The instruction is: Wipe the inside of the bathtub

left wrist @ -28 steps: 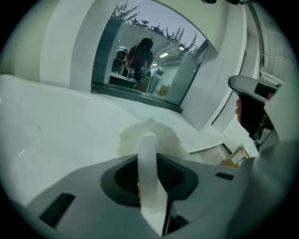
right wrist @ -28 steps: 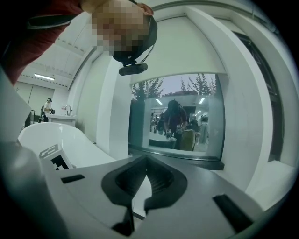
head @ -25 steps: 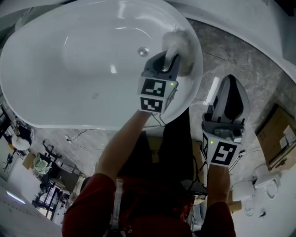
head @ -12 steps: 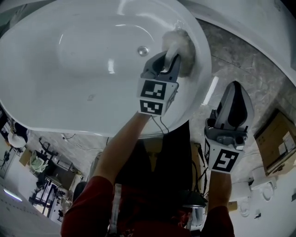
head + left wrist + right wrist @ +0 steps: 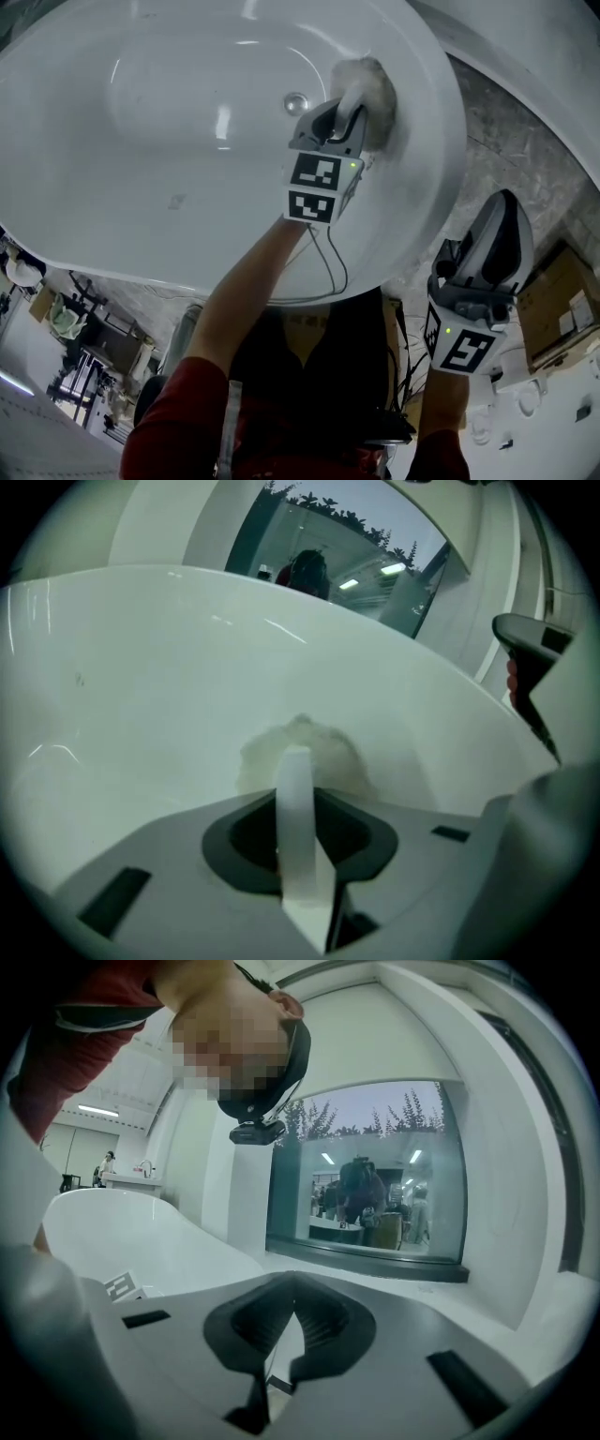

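Observation:
The white oval bathtub point(image 5: 141, 206) fills the upper head view, its drain point(image 5: 295, 101) near the middle. My left gripper point(image 5: 352, 101) reaches inside and is shut on a fluffy white cloth point(image 5: 367, 86), which presses on the tub's inner wall just right of the drain. In the left gripper view the cloth point(image 5: 300, 747) bunches against the wall beyond the left gripper point(image 5: 298, 794). My right gripper point(image 5: 504, 204) hangs outside the tub over the floor, its jaws together with nothing held. In its own view the right gripper point(image 5: 279, 1340) points at a wall with a window.
Grey marble floor point(image 5: 525, 150) lies right of the tub. A cardboard box point(image 5: 555, 300) sits at the right edge. A thin cable point(image 5: 330, 267) trails from the left gripper over the tub rim. Another white curved fixture point(image 5: 534, 56) runs along the upper right.
The head view has swung, so the tub fills more of it. The left gripper keeps the cloth on the wall right of the drain. The right gripper sits lower and further right.

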Motion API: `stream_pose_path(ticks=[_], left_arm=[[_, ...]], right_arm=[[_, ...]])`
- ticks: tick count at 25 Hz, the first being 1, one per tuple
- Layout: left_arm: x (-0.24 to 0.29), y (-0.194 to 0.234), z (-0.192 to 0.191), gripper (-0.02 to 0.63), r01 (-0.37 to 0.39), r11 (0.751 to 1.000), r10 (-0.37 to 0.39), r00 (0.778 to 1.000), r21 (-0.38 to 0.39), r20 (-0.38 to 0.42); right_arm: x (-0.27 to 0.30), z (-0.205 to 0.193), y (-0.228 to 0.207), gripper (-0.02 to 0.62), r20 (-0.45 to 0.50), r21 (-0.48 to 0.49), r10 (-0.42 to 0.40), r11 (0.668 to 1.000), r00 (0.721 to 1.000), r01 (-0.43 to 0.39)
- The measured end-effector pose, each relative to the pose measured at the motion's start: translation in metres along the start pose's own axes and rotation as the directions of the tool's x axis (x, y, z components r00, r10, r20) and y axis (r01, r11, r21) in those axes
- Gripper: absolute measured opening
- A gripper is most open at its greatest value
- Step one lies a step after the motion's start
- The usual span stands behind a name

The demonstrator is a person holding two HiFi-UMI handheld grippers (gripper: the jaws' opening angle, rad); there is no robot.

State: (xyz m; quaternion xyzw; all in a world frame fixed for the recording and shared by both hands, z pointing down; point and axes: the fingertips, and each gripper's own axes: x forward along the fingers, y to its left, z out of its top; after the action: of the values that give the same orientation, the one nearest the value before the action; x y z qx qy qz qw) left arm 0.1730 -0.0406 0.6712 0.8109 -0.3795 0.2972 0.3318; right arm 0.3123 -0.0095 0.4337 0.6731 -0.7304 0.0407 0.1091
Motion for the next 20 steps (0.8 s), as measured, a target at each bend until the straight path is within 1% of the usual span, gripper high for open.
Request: stream_pose_path(ticks=[7,12,20], left_arm=[[0.034,0.038,-0.03,0.098,-0.048,0.999,0.048,0.999,-0.002,-0.025],[0.056,0.066,-0.055,0.098,-0.095,0.995,0.095,0.993,0.01,-0.065],[0.09,0.108,-0.09,0.098,-0.174,0.984,0.177,0.977,0.033,-0.118]], right_arm=[[0.012,-0.009,-0.004,0.011,0.018,-0.001,-0.007,1.0,1.0,0.007],[0.015,-0.011,-0.005,0.011,0.038,-0.01,-0.007,1.0,0.999,0.007],[0.021,-0.035,-0.001,0.011,0.008,-0.019,0.012,1.0,1.0,-0.012]])
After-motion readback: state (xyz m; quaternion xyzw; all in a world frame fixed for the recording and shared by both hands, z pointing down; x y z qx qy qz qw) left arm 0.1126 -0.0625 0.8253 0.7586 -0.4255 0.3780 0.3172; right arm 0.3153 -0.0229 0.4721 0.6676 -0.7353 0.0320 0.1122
